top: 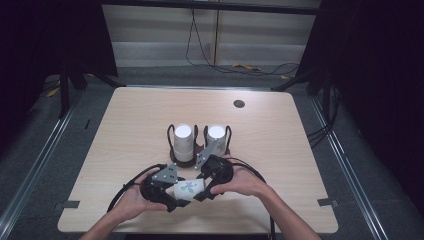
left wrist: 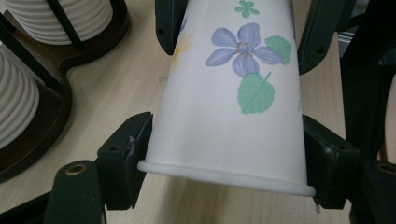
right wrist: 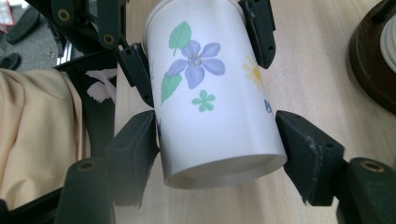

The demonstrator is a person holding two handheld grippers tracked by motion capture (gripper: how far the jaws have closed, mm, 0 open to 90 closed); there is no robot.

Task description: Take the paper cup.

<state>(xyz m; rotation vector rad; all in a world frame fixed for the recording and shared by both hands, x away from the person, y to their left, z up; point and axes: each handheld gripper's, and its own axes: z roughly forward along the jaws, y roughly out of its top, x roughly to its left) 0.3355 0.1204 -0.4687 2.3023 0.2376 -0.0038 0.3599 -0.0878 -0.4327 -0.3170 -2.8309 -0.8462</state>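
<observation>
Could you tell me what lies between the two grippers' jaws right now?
A flowered paper cup, lying sideways; both gripper views show it.

Overhead light falls on the pale wooden table and leaves the surrounding room nearly black — the high view is soft and slightly grainy. The two white ribbed cup stacks glare at their tops. Both gripper views are bright, yet the white flower-printed paper cup looks hazy close up — mild blur at the lower edges.

Left tongs: held level, pointing right, jaws clamped.
Right tongs: pointing left, facing the other pair, jaws pressing inward.
Forearms: converging from below.
</observation>
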